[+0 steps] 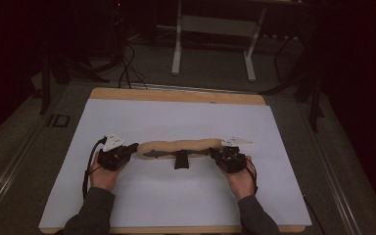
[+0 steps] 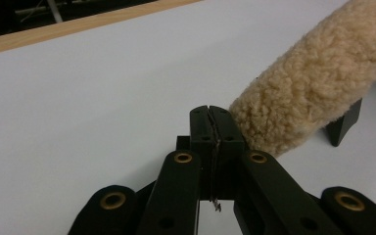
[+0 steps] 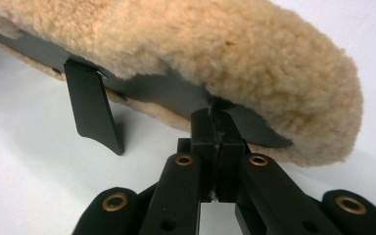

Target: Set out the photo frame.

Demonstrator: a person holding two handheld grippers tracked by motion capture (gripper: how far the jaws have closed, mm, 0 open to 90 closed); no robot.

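1. Position: the fleece pad [image 1: 180,146], a long tan sheepskin-like strip with a dark backing, is stretched left to right over the middle of the white tabletop [image 1: 176,196], between the two hands.
2. Left gripper [image 1: 127,151]: jaws together at the pad's left end. In the left gripper view the pads are pressed flat with a thin dark edge between them, judged to be the backing.
3. Right gripper [image 1: 219,153]: jaws together at the pad's right end, clamped on the dark backing just under the fleece.
4. Progress, as a judgement: both ends are gripped and the pad is drawn out straight. Where it goes from here, the frames do not settle.
5. High view: gives the whole layout, both hands and a small dark strap [image 1: 180,160] hanging at mid-length.
6. Right gripper view: shows the underside, the grey backing [image 3: 166,93] and the strap [image 3: 95,110] with its tip at the tabletop.
7. Left gripper view: shows the fleece end [image 2: 318,73] rising away from the tabletop [image 2: 78,98].
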